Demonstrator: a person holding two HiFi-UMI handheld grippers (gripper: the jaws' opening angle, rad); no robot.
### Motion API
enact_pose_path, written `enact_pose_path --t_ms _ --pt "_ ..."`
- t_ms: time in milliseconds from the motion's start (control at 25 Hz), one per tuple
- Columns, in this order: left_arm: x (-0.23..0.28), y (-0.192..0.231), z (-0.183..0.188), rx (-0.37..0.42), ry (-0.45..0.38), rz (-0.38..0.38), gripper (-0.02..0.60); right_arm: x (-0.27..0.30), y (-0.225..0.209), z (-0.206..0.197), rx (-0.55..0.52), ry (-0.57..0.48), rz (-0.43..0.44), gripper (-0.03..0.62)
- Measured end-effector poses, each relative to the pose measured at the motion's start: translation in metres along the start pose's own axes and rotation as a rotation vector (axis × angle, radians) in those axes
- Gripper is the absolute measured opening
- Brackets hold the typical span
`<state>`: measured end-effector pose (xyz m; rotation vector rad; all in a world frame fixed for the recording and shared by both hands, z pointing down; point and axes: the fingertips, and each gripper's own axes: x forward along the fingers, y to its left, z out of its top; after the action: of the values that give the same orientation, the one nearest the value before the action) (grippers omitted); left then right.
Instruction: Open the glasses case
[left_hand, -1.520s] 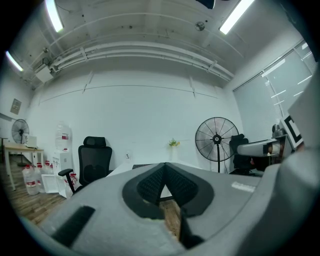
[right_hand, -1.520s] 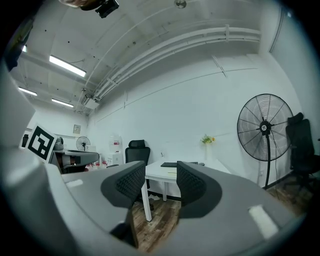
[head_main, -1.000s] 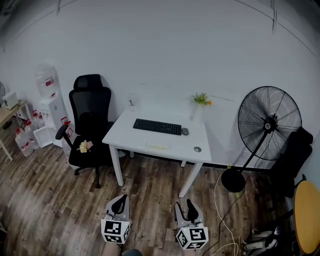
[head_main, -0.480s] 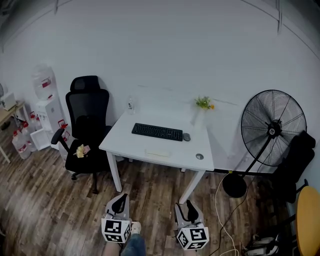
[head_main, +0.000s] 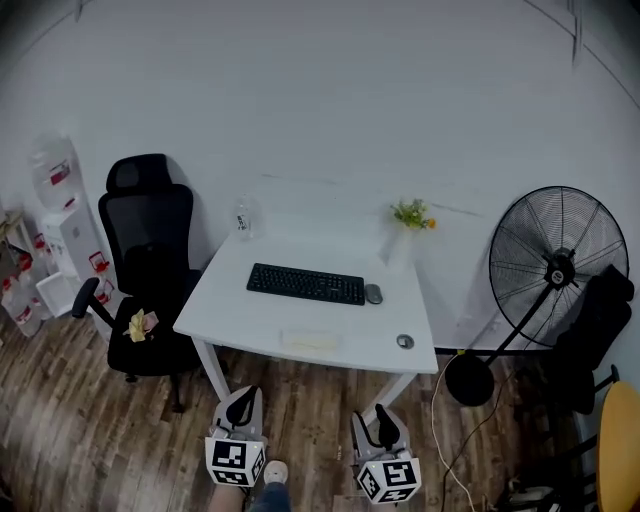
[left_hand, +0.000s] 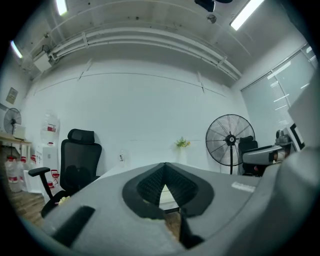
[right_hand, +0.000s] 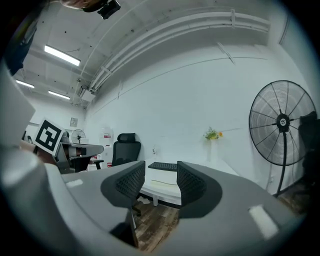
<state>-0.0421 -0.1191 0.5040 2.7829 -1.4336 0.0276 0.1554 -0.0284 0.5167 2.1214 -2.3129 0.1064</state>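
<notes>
I'm looking at a plain white wall (head_main: 320, 100) above a wood-plank floor (head_main: 80, 430). A white desk (head_main: 235, 312) stands against it, with a black office chair (head_main: 150, 250) left and a standing fan (head_main: 558, 265) right. Strip lights (right_hand: 61, 55) glow overhead.

Head view: mounted high, well back from the white table (head_main: 240, 300), facing forward and steeply down; left gripper (head_main: 238, 408) and right gripper (head_main: 381, 425) at the lower edge of the frame. Left gripper view and right gripper view: mounted low, facing roughly level along own jaws toward that table, well apart from it. Shared by all views: table, office chair (head_main: 150, 260), standing fan (head_main: 558, 268), rear wall (head_main: 330, 100).
</notes>
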Motion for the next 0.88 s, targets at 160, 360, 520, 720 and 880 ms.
enact_pose_path --t_ms 160,360,520,720,880 --pt "0.054 0.027 0.000 0.006 0.025 -0.016 0.008 0.063 -0.011 0.004 0.017 0.010 -0.006 0.190" --pt "0.116 0.059 0.002 0.014 0.045 -0.033 0.008 0.134 -0.024 0.009 0.023 0.016 -0.008 0.190" --pt "0.164 0.076 0.005 0.013 0.056 -0.059 0.008 0.180 -0.035 0.014 0.029 0.026 -0.022 0.190" --pt "0.213 0.085 0.005 0.012 0.067 -0.114 0.008 0.223 -0.050 0.016 0.034 0.036 -0.047 0.189" --pt "0.240 0.094 0.008 -0.011 0.060 -0.129 0.008 0.247 -0.057 0.021 0.032 0.035 -0.063 0.189"
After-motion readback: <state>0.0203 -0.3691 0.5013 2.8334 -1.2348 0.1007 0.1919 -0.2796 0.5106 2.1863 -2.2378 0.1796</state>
